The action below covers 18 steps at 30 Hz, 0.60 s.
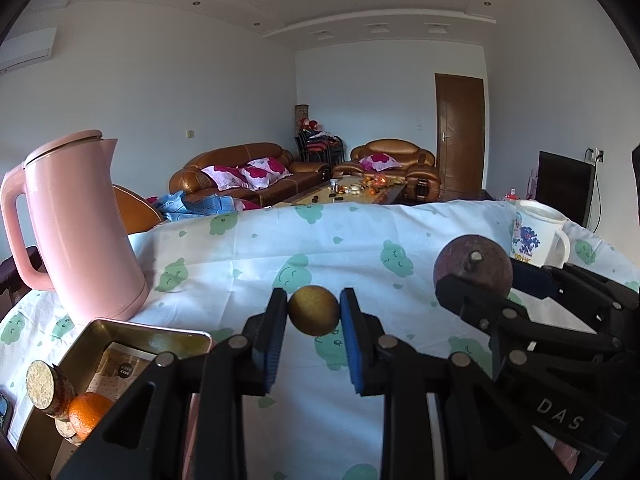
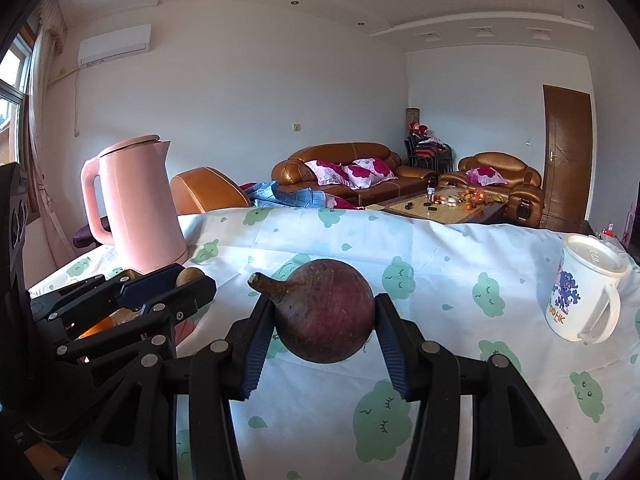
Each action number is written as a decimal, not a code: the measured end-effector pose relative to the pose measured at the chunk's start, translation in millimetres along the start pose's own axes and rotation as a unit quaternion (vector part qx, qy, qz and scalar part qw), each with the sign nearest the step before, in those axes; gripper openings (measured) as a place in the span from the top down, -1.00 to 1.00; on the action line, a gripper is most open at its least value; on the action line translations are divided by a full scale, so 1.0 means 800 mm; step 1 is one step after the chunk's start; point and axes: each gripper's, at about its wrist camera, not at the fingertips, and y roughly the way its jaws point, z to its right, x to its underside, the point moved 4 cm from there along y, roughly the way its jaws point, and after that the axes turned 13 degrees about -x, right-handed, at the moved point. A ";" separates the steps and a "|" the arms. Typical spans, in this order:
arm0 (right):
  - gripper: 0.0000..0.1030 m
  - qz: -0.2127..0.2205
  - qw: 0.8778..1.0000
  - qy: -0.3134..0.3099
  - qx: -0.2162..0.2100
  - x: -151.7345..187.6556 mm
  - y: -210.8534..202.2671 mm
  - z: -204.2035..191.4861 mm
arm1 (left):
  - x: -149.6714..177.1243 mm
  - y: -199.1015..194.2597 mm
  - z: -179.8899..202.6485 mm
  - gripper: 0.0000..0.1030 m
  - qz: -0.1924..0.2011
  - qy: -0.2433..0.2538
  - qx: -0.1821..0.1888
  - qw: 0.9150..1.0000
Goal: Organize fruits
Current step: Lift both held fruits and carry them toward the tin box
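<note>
My left gripper (image 1: 314, 312) is shut on a small round yellow-brown fruit (image 1: 314, 310), held above the cloth-covered table (image 1: 248, 256). My right gripper (image 2: 325, 320) is shut on a large dark red-purple fruit (image 2: 326, 316) with a short stem pointing left. The right gripper (image 1: 476, 276) shows at the right of the left wrist view with the purple fruit (image 1: 472, 260) in it. In the right wrist view the left gripper (image 2: 192, 280) appears at the left, the yellow fruit (image 2: 188, 276) between its pads. An orange (image 1: 90, 414) lies in a gold tin box (image 1: 160, 338) at lower left.
A pink kettle (image 1: 80, 232) stands at the table's left, behind the tin box. A cork-topped jar (image 1: 46, 386) lies beside the orange. A white printed mug (image 2: 584, 292) stands at the right edge. Sofas and a coffee table lie beyond.
</note>
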 end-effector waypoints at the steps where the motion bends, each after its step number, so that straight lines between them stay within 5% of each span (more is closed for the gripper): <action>1: -0.01 0.000 1.000 0.000 0.000 0.000 0.000 0.000 | 0.000 0.000 0.000 0.45 0.001 -0.001 0.000 1.000; 18: -0.01 0.009 1.000 -0.009 0.000 0.001 -0.009 -0.010 | 0.000 -0.017 -0.016 0.45 0.007 -0.019 0.012 1.000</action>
